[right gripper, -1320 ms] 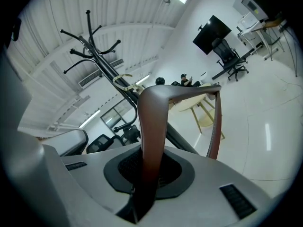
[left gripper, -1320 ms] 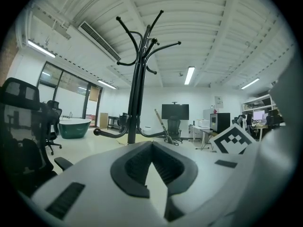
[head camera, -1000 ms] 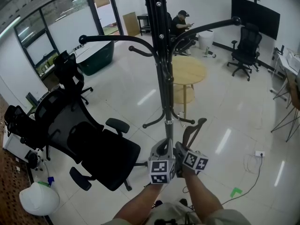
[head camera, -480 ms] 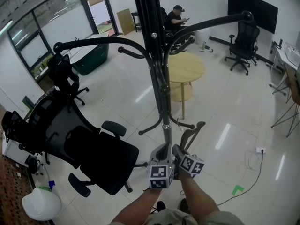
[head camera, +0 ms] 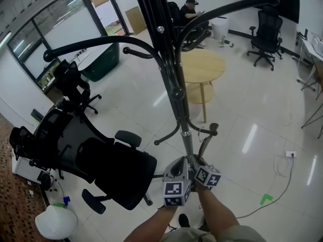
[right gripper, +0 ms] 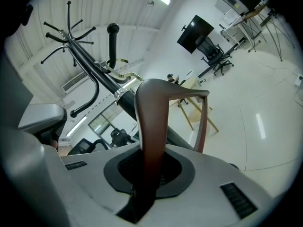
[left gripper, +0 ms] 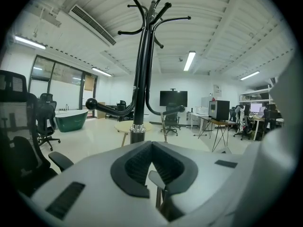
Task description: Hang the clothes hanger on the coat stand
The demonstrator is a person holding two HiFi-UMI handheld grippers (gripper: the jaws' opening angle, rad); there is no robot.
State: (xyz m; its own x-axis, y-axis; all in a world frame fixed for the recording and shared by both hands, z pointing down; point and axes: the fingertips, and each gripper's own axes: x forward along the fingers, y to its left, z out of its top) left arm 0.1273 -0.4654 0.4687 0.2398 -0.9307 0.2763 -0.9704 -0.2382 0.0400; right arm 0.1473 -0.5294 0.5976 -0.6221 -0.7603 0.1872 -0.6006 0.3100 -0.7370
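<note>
The black coat stand (head camera: 174, 79) rises through the middle of the head view, its curved arms spreading overhead. Low beside its pole, my right gripper (head camera: 197, 161) is shut on a brown wooden clothes hanger (head camera: 208, 141) that points up along the pole. In the right gripper view the hanger (right gripper: 151, 117) stands straight out of the shut jaws (right gripper: 150, 162), with the stand (right gripper: 102, 79) just behind it. My left gripper (head camera: 177, 168) sits right beside the right one. Its jaws (left gripper: 151, 143) meet at the tips with nothing pinched and face the stand (left gripper: 140, 79).
A black office chair (head camera: 108, 170) stands close on the left, with more chairs behind it. Beyond the stand are a round wooden table (head camera: 202, 67) and a seated person (head camera: 191, 9). A white dome-shaped object (head camera: 55, 221) lies at bottom left. A cable and green tape (head camera: 266, 199) are on the floor at right.
The head view has closed in on the stand, whose pole and arms look larger. Both grippers and the hanger stay low by the pole. The grip is unchanged.
</note>
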